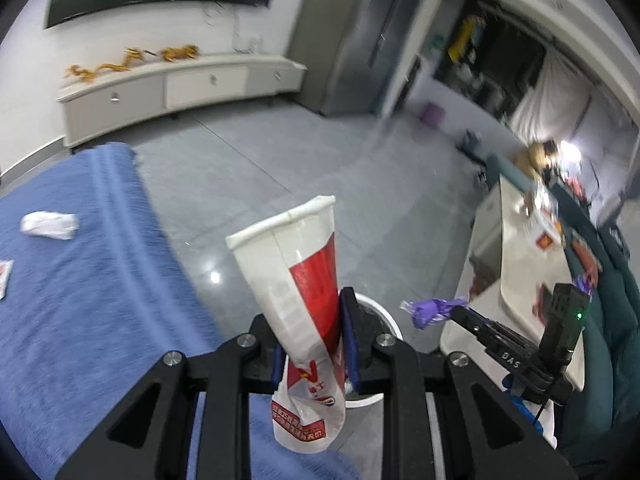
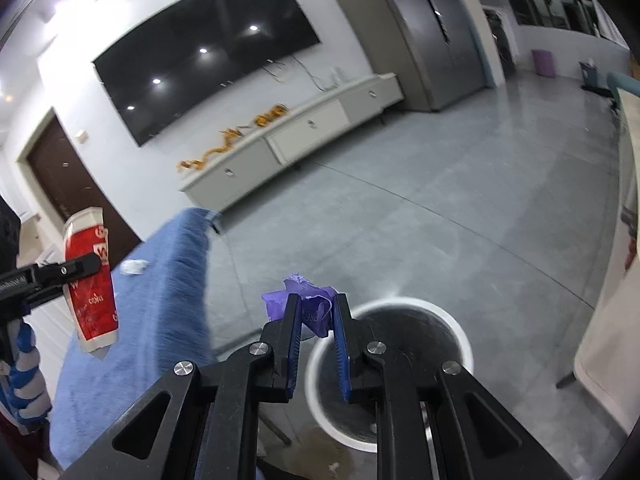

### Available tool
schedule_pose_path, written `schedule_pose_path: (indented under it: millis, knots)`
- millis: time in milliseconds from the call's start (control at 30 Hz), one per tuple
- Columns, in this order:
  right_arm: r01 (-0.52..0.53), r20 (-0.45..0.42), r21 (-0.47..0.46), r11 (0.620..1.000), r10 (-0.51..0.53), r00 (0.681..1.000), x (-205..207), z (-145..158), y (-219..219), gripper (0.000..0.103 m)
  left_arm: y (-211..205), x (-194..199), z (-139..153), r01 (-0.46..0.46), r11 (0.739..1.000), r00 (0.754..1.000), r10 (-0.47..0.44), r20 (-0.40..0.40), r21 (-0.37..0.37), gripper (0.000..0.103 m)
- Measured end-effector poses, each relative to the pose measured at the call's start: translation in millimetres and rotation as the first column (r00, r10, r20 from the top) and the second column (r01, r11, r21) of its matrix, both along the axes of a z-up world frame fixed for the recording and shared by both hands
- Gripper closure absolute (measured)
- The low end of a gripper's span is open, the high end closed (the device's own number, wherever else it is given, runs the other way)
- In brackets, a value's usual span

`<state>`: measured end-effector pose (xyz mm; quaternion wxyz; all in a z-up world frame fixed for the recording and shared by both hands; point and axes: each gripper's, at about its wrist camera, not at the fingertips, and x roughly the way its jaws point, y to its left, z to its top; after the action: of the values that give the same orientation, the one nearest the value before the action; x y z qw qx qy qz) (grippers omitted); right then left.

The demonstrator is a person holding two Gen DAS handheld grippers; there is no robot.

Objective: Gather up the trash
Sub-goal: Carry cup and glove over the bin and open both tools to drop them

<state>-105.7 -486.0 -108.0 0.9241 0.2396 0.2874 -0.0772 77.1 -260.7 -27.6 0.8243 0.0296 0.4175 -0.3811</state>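
My left gripper point(image 1: 310, 336) is shut on a crushed red and white paper cup point(image 1: 298, 276), held in the air beside the blue-covered table; it also shows in the right wrist view point(image 2: 90, 276). My right gripper point(image 2: 316, 316) is shut on a crumpled purple wrapper point(image 2: 308, 300), held just above and left of the rim of a white trash bin with a dark inside point(image 2: 404, 344). In the left wrist view the bin's rim point(image 1: 384, 312) peeks out behind my right finger and the wrapper point(image 1: 430, 310) hangs at the right gripper's tip.
A crumpled white tissue point(image 1: 50, 225) and a paper scrap point(image 1: 5, 276) lie on the blue tablecloth point(image 1: 80, 300). A cluttered white table point(image 1: 520, 280) stands at the right. A TV cabinet point(image 2: 304, 136) lines the far wall across grey floor.
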Motion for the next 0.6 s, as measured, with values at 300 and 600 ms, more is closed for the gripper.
schedule_pose_path:
  millis: [300, 600]
  knots:
    - [0.061, -0.097, 0.044, 0.997, -0.057, 0.994, 4.0, -45.0, -29.8, 0.088, -94.3, 6.8, -42.3, 0.108, 0.991, 0.994, -0.104, -0.044, 0.081, 0.079]
    - [0.09, -0.169, 0.03, 0.996, -0.084, 0.982, 17.7, -66.8, -37.1, 0.085, -141.0, 19.3, -75.1, 0.146, 0.987, 0.982, -0.136, -0.134, 0.069, 0.075]
